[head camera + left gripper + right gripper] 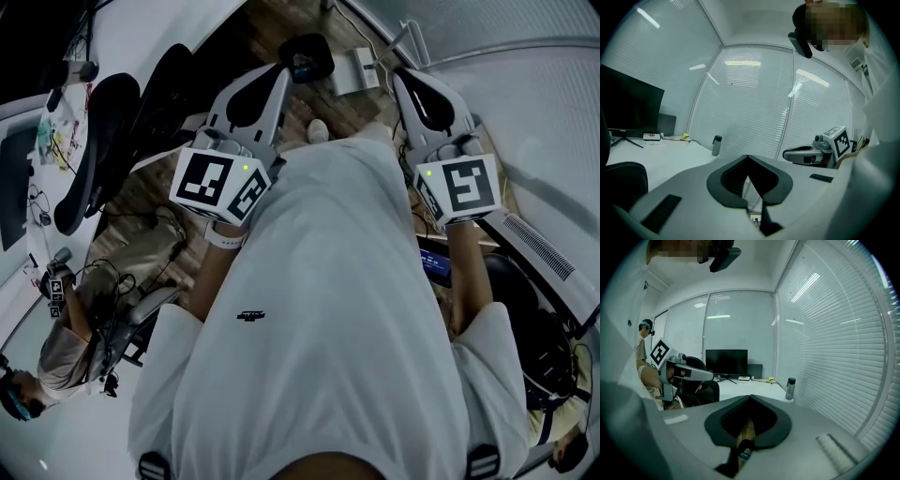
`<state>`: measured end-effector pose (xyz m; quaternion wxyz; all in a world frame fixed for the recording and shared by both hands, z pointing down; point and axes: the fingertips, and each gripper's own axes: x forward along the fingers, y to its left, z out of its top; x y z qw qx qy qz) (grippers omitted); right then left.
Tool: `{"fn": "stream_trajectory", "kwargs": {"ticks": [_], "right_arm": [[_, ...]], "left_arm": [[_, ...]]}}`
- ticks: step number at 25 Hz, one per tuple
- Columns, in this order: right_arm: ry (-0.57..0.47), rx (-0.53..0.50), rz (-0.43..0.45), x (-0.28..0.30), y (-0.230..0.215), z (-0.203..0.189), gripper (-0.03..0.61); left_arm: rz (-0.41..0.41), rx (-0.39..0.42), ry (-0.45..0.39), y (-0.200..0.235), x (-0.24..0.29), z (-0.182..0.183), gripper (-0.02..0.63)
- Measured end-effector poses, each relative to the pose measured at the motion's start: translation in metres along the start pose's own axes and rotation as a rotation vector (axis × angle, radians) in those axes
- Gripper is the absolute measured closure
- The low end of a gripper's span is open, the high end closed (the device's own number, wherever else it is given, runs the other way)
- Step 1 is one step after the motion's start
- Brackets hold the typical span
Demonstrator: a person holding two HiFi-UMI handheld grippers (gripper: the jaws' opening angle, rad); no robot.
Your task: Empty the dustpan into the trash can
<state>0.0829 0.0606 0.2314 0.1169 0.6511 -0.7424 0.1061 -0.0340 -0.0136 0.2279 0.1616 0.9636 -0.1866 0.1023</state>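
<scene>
As the head view shows, bare forearms (469, 272) reach forward either side of a white shirt (347, 309). They hold the left tongs (279, 73) and right tongs (407, 79) level and well apart above a wood-plank floor (267, 23).

Left gripper view: the grey plastic tongs are clenched, tips together, nothing between. They point at slatted blinds (750, 103), past a white bench (661, 159) bearing a cylindrical bottle (716, 145).

Right gripper view: the tongs are clenched and empty, aimed toward a flat black monitor (726, 362).

The dustpan shows in no view.
</scene>
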Motion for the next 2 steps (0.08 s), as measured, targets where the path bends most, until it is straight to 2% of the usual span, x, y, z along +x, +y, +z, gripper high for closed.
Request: {"fn": "stream_trajectory", "kwargs": {"ticks": [2], "right_arm": [[0.002,0.01,-0.008,-0.001,-0.0007,-0.0003,0.568]], "left_arm": [[-0.004,-0.001,0.003,-0.0007,-0.0009,-0.0006,0.606]]}}
